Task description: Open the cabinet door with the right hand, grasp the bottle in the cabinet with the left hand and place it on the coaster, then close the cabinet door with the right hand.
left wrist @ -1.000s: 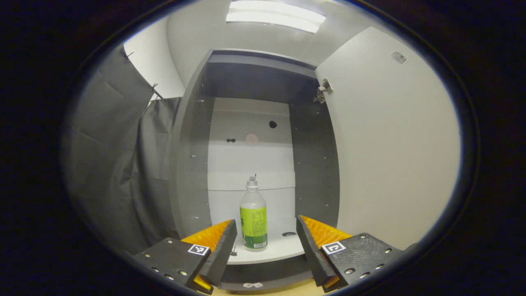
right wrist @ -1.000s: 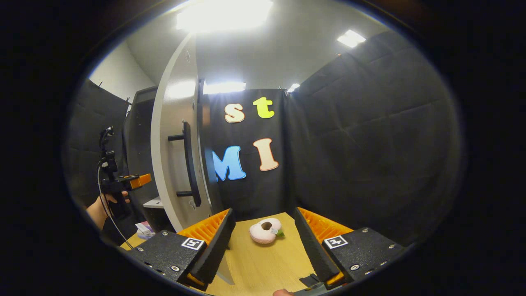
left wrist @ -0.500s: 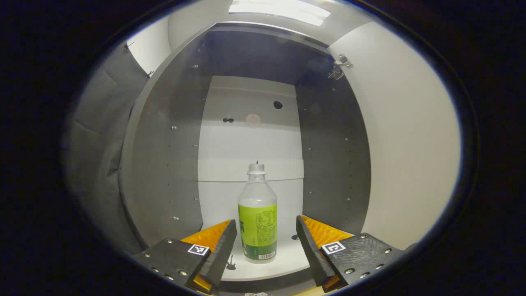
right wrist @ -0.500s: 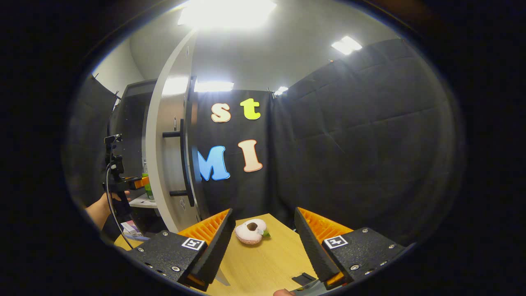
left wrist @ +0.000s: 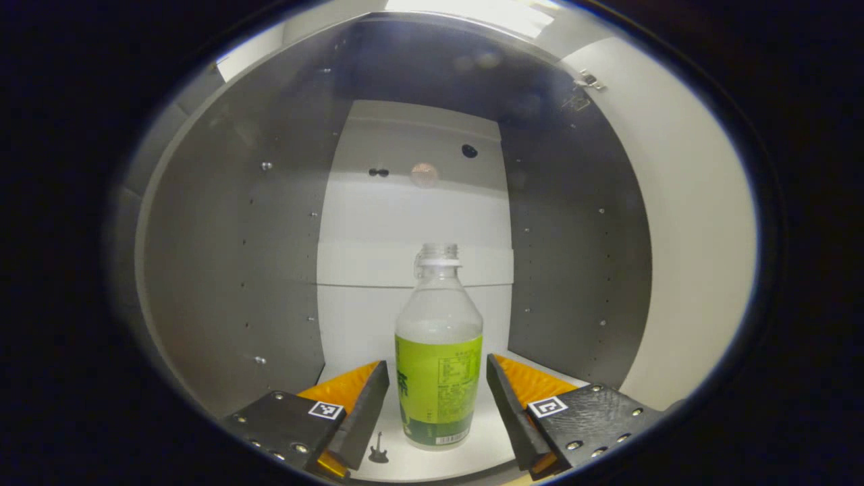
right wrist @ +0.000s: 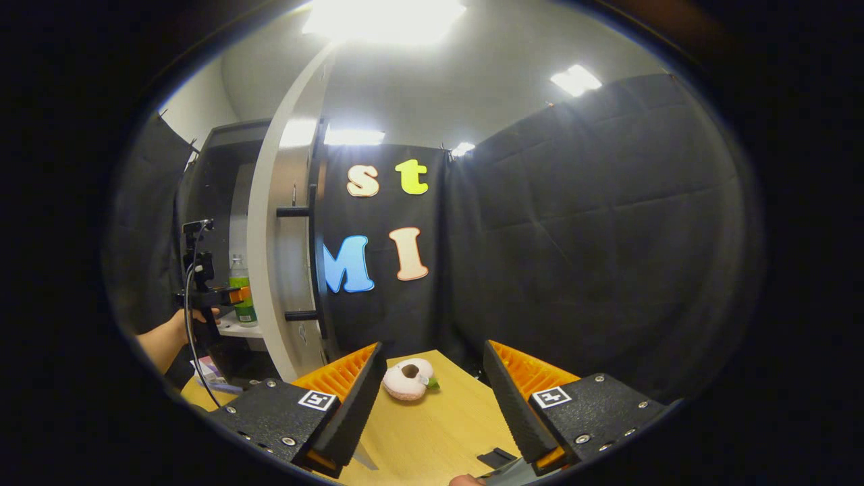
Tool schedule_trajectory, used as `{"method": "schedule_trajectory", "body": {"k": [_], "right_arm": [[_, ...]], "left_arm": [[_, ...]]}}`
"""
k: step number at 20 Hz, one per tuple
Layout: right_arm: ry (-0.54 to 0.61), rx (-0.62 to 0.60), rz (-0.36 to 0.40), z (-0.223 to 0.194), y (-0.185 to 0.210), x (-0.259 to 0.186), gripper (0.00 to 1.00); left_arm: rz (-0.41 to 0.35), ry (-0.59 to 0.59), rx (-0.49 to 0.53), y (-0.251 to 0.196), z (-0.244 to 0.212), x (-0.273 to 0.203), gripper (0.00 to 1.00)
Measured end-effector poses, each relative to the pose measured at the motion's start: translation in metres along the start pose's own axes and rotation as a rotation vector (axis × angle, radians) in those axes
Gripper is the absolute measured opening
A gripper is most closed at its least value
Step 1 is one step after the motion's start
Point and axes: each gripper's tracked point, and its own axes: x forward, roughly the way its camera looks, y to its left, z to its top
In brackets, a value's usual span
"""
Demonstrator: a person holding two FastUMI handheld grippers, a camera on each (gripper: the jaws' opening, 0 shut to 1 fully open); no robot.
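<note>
A clear bottle (left wrist: 439,358) with a green label stands upright on the white cabinet shelf (left wrist: 466,455). My left gripper (left wrist: 437,395) is open, one finger on each side of the bottle's lower body, with gaps to both. The white cabinet door (left wrist: 682,223) is swung open on the right. In the right gripper view my right gripper (right wrist: 432,385) is open over the wooden table (right wrist: 432,432), holding nothing. That view also has the door (right wrist: 283,236) edge-on with its black handle (right wrist: 314,263), the bottle (right wrist: 241,290), and the left gripper (right wrist: 233,295) held by a hand at the cabinet mouth.
A pink donut-shaped plush toy (right wrist: 408,378) lies on the table beyond my right gripper. Grey cabinet side walls (left wrist: 236,270) flank the bottle closely. A small guitar-shaped mark (left wrist: 378,449) sits on the shelf. A small dark item (right wrist: 496,457) lies near the table's front edge.
My left gripper has moved forward into the cabinet, so the bottle now stands between its open fingers. My right gripper has shifted slightly, staying open.
</note>
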Motion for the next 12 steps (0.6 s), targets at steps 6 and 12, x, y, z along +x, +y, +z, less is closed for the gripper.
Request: {"method": "schedule_trajectory", "body": {"k": [6, 12], "right_arm": [[-0.011, 0.002, 0.038, 0.002, 0.003, 0.001, 0.90], [-0.017, 0.012, 0.128, 0.008, -0.005, -0.002, 0.90]], "left_arm": [[0.002, 0.013, -0.016, 0.004, -0.002, -0.007, 0.63], [0.036, -0.033, -0.005, -0.001, 0.031, -0.061, 0.72]]}}
